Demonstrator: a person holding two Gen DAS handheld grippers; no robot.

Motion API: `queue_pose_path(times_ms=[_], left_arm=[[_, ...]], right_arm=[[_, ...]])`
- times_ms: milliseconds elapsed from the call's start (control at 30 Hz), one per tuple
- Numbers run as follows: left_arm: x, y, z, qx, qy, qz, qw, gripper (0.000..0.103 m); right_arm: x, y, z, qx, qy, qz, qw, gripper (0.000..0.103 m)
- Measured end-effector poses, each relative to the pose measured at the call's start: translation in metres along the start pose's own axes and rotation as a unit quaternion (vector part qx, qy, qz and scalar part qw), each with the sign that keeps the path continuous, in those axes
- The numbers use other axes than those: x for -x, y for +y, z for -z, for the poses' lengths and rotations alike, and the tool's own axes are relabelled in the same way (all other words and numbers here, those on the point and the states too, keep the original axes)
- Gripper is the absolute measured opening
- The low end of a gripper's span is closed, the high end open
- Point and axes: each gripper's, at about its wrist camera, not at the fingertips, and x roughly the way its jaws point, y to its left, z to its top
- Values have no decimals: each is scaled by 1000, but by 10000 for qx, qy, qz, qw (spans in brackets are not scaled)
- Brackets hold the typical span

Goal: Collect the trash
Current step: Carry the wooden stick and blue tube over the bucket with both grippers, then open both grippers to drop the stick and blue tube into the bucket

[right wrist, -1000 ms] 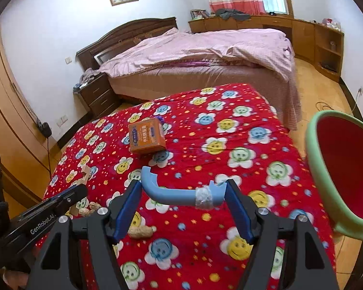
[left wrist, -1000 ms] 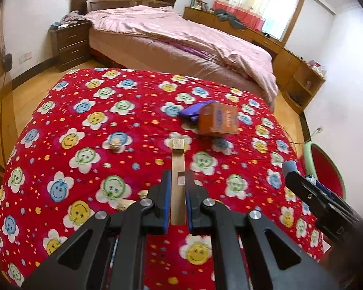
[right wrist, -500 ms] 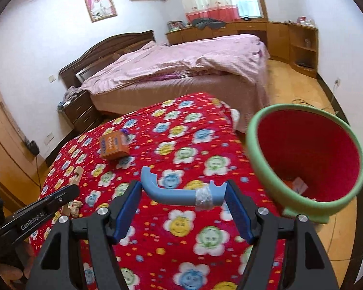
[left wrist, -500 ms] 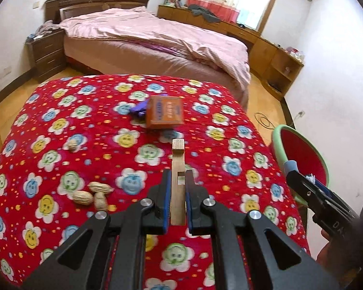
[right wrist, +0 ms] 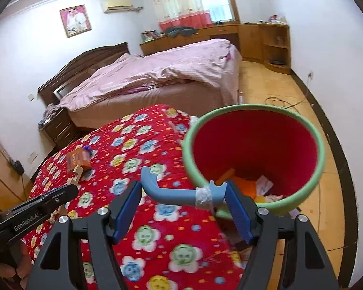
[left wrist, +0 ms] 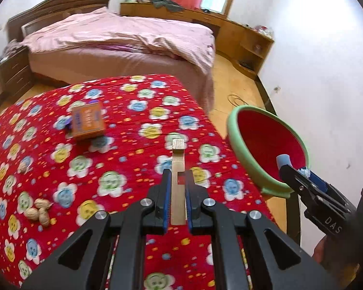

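Note:
My left gripper is shut on a flat wooden piece that sticks out forward over the red flowered tablecloth. My right gripper is shut on a curved blue plastic piece wrapped with clear tape, held crosswise between its blue pads right at the near rim of the green bin with a red inside. That bin stands off the table's right edge, with trash in its bottom. An orange box and several peanuts lie on the cloth.
A purple scrap lies behind the orange box. A lone nut sits at the left of the cloth. Beyond the table stand a bed with pink bedding, wooden cabinets and bare wooden floor.
Both grippers have swung to the right across the table with their pieces still held. The bin has come from the right edge of the views toward the middle and looks much closer.

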Motion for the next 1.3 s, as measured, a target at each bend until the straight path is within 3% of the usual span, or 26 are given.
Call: queue_pose_path(times_ms=[400,867,1233,1300], left_arm=[[-33,-61,-24,-571,141,349,9977,10],[-99,-114,-37,-880,417,621,9933,9],[-129,-133,-37,-976,636,660,9910,10],[-130,-133,-38,-965,648,687,9908,16]], right_arm=[[7,-60,-16,-301,-109,372,9988,72],[-22,-118,-24,-491,124,779,9957,72],[-33,-129,-26,-432,183,788,9958,72],[-34,-130,-26,-410,185,774,9960,73]])
